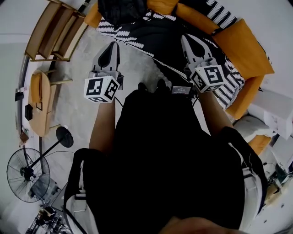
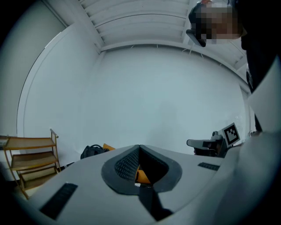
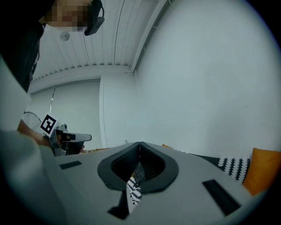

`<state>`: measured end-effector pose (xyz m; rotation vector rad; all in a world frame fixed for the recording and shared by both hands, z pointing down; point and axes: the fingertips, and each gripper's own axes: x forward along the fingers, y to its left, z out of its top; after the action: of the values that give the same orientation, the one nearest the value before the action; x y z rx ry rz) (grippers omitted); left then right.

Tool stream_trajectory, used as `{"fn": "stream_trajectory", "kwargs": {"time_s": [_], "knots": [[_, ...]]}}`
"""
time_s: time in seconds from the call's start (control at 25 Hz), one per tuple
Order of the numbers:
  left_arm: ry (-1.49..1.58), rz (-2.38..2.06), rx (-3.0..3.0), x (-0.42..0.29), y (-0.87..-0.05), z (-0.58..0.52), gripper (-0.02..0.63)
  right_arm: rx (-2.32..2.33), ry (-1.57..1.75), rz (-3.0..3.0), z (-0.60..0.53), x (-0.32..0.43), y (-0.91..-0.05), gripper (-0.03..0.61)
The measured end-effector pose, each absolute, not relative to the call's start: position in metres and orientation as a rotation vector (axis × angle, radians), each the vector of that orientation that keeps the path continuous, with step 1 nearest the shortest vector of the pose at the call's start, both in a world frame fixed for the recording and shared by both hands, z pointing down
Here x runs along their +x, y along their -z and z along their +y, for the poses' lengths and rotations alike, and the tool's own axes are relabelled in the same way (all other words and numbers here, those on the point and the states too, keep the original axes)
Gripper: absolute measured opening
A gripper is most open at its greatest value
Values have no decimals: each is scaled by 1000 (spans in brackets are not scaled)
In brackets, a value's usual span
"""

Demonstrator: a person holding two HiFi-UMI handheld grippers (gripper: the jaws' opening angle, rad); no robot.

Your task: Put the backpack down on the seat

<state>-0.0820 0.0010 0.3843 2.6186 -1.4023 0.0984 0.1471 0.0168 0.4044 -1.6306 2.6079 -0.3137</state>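
The black backpack (image 1: pixel 121 10) rests on the orange sofa's seat (image 1: pixel 151 34), which a black-and-white patterned blanket covers; it lies at the seat's far end, apart from both grippers. In the left gripper view the backpack (image 2: pixel 93 151) shows small beyond the jaws. My left gripper (image 1: pixel 113 45) hangs over the floor in front of the sofa, jaws shut and empty (image 2: pixel 139 147). Over the blanket on the right, my right gripper (image 1: pixel 186 38) is also shut with nothing in it (image 3: pixel 140 144). Both are held chest-high and point away from me.
A wooden shelf rack (image 1: pixel 55 29) stands left of the sofa. A small wooden table (image 1: pixel 40 103), a round black stool (image 1: pixel 64 136) and a floor fan (image 1: pixel 26 174) are on the left. Orange cushions (image 1: pixel 245 50) line the sofa's back and arm.
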Motion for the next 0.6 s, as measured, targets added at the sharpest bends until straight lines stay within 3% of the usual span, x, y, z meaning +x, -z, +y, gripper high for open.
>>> {"fn": "stream_trajectory", "kwargs": {"time_s": [0.6], "knots": [[-103, -1584, 2539, -165, -405, 81, 15, -1779, 323, 2583, 98, 88, -419, 32]]}}
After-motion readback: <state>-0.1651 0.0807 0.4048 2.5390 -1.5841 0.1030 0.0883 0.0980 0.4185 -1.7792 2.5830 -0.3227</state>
